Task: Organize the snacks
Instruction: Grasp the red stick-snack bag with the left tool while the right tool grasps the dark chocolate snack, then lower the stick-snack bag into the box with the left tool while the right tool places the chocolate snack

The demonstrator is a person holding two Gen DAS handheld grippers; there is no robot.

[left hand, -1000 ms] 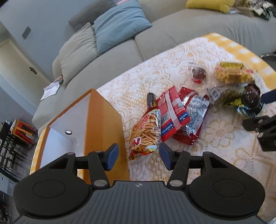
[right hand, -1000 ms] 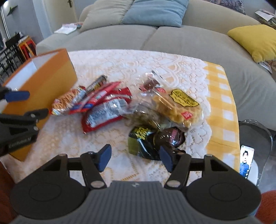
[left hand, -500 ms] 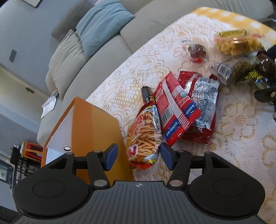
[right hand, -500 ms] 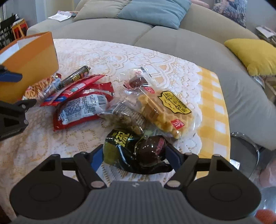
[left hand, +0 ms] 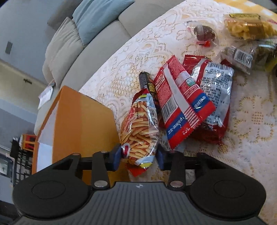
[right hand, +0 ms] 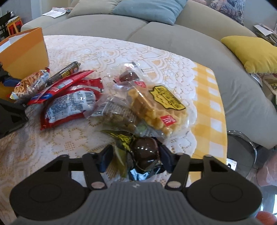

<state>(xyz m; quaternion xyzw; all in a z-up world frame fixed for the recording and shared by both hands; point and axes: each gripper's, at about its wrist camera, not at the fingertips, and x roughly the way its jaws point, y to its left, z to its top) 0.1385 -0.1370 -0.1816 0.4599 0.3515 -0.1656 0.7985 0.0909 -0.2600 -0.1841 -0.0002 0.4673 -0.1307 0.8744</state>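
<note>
Glossy plastic snack bags (left hand: 140, 121) on lace tablecloth (left hand: 251, 124).

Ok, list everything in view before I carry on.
Box: 1, orange, table's left edge.
Fries bag: 1, red-orange, beside box.
Sausage stick: 1, black, behind fries bag.
Red packets: 2, overlapping, mid-table.
Cake pack: 1, clear, behind red packets.
Waffle pack: 1, clear with yellow label, right side.
Barcode pack: 1, clear, beside waffle pack.
Black-yellow bag: 1, table's front.
Tablecloth: 1, white lace over yellow check.
Sofa: 1, grey, behind table.
Cushions: 3, blue, beige, yellow, on sofa.
Left gripper: black, jaws flanking fries bag, grip unclear.
Right gripper: black, jaws flanking black-yellow bag, grip unclear.
</note>
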